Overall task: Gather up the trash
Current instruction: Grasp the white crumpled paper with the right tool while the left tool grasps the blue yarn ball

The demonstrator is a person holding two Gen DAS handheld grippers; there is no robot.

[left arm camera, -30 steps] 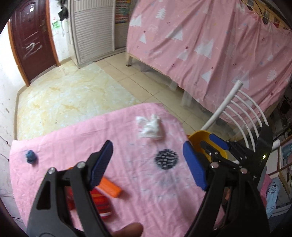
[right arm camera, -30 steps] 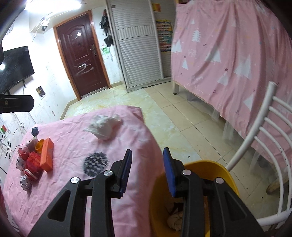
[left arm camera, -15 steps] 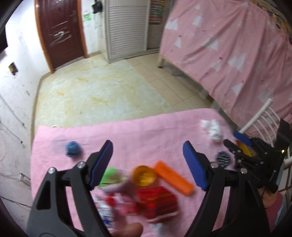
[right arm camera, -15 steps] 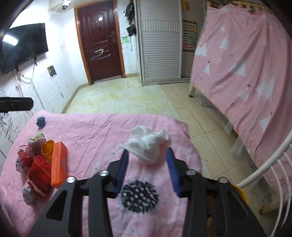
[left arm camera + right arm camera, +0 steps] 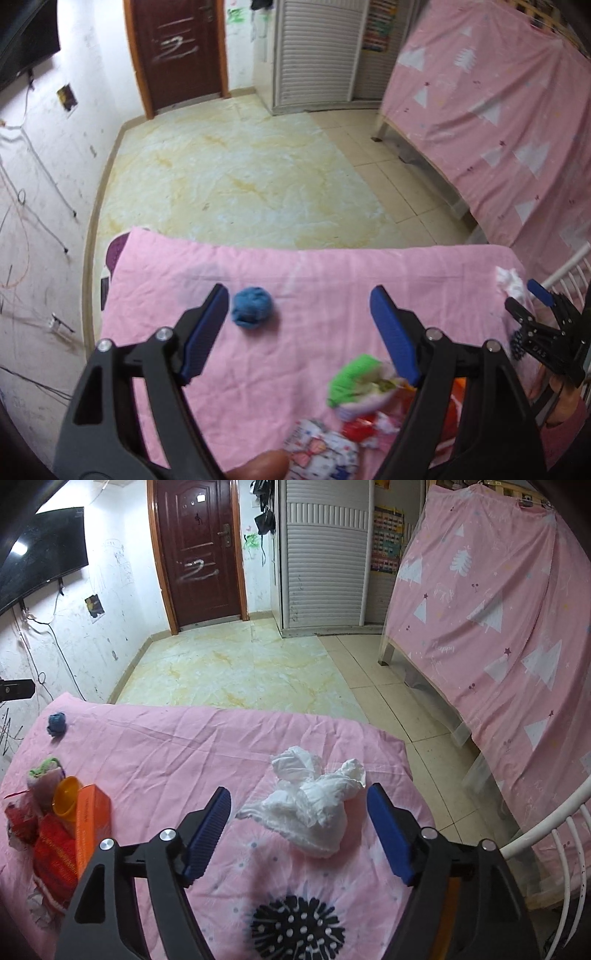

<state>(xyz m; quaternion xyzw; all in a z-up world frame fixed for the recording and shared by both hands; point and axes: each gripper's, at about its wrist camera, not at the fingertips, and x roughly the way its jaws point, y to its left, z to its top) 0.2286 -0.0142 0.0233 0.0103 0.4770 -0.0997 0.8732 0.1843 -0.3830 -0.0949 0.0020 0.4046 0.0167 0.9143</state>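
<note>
A crumpled white tissue (image 5: 312, 805) lies on the pink tablecloth (image 5: 177, 746), just ahead of and between the fingers of my right gripper (image 5: 299, 827), which is open and empty. My left gripper (image 5: 301, 332) is open and empty above the cloth (image 5: 332, 273). A blue crumpled ball (image 5: 252, 306) lies just right of its left finger. A green and white wrapper (image 5: 358, 384), red wrappers (image 5: 369, 424) and a printed wrapper (image 5: 325, 454) lie near its right finger. In the right wrist view an orange box (image 5: 90, 819), an orange cap (image 5: 66, 799) and red wrappers (image 5: 51, 853) sit at the left.
A black spiky ball (image 5: 297, 928) lies on the cloth close under my right gripper. A white chair back (image 5: 546, 834) stands at the table's right. A bed with a pink sheet (image 5: 498, 609) is at the right, tiled floor (image 5: 236, 672) beyond the table.
My left gripper swung left from the tissue and spiky ball to the blue ball and wrapper pile. My right gripper moved from above the yellow bin to the white tissue and opened wider.
</note>
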